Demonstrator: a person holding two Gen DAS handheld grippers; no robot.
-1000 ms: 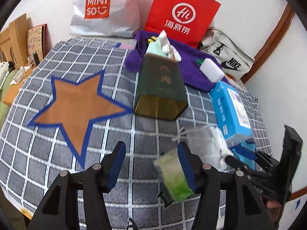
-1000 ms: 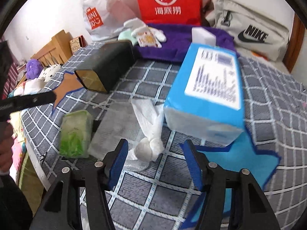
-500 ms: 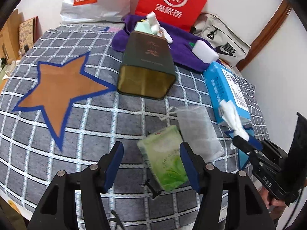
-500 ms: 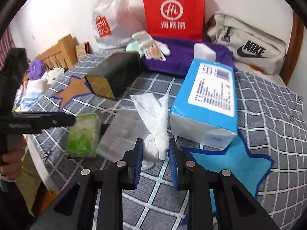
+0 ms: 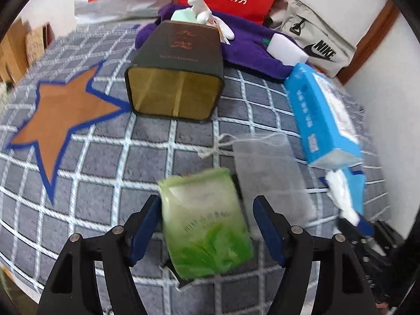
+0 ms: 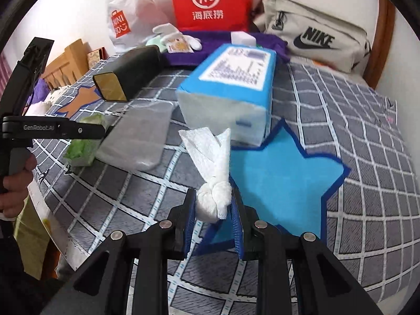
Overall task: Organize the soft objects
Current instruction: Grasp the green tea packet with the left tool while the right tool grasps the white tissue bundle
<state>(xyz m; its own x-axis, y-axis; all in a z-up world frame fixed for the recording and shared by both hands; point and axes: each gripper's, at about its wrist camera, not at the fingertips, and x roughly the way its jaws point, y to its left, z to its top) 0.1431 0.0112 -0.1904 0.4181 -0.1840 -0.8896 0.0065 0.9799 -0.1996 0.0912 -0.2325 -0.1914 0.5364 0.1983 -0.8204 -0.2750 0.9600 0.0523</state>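
right gripper (image 6: 213, 215) has gone from standing wide about the knotted white tissue (image 6: 214, 202) to clamping its knot, lifted off the checked blanket (image 6: 354, 136) above the blue star patch (image 6: 278, 173); one soft item is secured. left gripper (image 5: 206, 229) has moved over the green packet (image 5: 207, 225); its jaws are opening, packet between them, pads apparently clear, so that pick looks pending. count: one tissue, one green packet, one mesh pouch (image 5: 265, 168), one blue tissue pack (image 5: 323, 115), one dark box (image 5: 176, 76).
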